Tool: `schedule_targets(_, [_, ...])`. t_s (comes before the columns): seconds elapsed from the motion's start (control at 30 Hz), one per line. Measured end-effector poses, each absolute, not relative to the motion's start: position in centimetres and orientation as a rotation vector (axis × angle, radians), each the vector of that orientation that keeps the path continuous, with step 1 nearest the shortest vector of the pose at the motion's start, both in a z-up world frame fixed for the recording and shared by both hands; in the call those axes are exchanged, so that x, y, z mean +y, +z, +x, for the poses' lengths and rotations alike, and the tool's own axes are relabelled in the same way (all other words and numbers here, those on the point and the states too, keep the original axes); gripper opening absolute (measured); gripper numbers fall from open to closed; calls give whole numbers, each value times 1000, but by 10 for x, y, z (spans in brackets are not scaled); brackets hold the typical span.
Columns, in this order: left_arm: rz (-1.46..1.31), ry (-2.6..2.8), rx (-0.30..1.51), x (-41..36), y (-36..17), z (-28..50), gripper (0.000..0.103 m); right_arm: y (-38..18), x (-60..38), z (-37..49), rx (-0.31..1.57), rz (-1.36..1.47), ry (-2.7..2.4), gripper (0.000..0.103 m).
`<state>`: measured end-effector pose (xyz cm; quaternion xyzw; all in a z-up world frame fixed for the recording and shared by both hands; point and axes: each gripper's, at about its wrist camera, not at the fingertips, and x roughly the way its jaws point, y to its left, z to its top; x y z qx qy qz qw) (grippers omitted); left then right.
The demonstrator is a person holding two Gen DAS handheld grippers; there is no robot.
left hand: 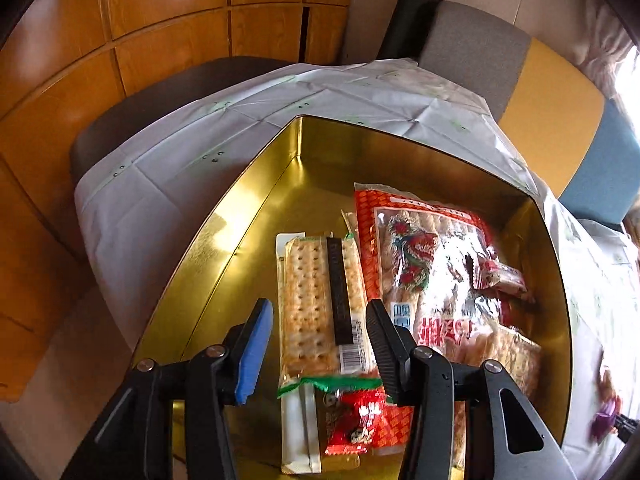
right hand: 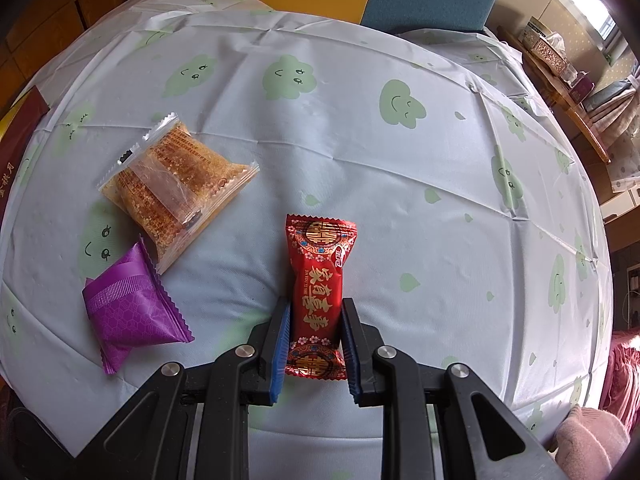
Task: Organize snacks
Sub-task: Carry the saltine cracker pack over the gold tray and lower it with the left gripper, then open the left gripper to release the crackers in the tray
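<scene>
- Hovering over a gold-lined metal tin [left hand: 256, 216], the left gripper [left hand: 320, 344] is seen with its jaws parted and nothing pressed between the pads; a long clear-wrapped pack of square crackers [left hand: 312, 304] lies in the tin below the gap.
- A small red sweet packet [left hand: 356, 424] is found at the crackers' 6 o'clock end, and a large red-and-clear bag of biscuits [left hand: 424, 264] is set at their 3 o'clock side, touching them.
- The tin is placed on a pale tablecloth printed with green smiling clouds [right hand: 360, 152].
- In the right wrist view, a red foil candy packet with gold characters [right hand: 320, 280] is clamped between the pads of the right gripper [right hand: 316, 312], its upper end pointing to 12 o'clock.
- A clear-wrapped golden-brown cake [right hand: 176, 184] is laid on the cloth at the red packet's 10 o'clock, apart from it.
- A purple triangular foil packet [right hand: 128, 312] is seen at the cake's 7 o'clock, just beside it.
</scene>
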<state>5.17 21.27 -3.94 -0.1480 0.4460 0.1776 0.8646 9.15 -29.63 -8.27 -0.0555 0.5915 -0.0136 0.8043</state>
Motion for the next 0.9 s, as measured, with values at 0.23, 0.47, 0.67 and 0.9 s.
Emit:
schedule_targets(0.23, [-256, 357, 907, 190, -30, 40, 49, -83, -294, 91, 1264, -132, -29, 24])
schedule_targets(0.47, [-214, 305, 891, 167, -19, 29, 49, -83, -291, 89, 1259, -144, -32, 24])
schedule_targets(0.67, [-182, 283, 889, 150, -19, 21, 49, -82, -291, 88, 1257, -151, -34, 24])
schedule_targets(0.9, [-160, 260, 885, 137, -18, 17, 49, -82, -289, 87, 1255, -160, -36, 23])
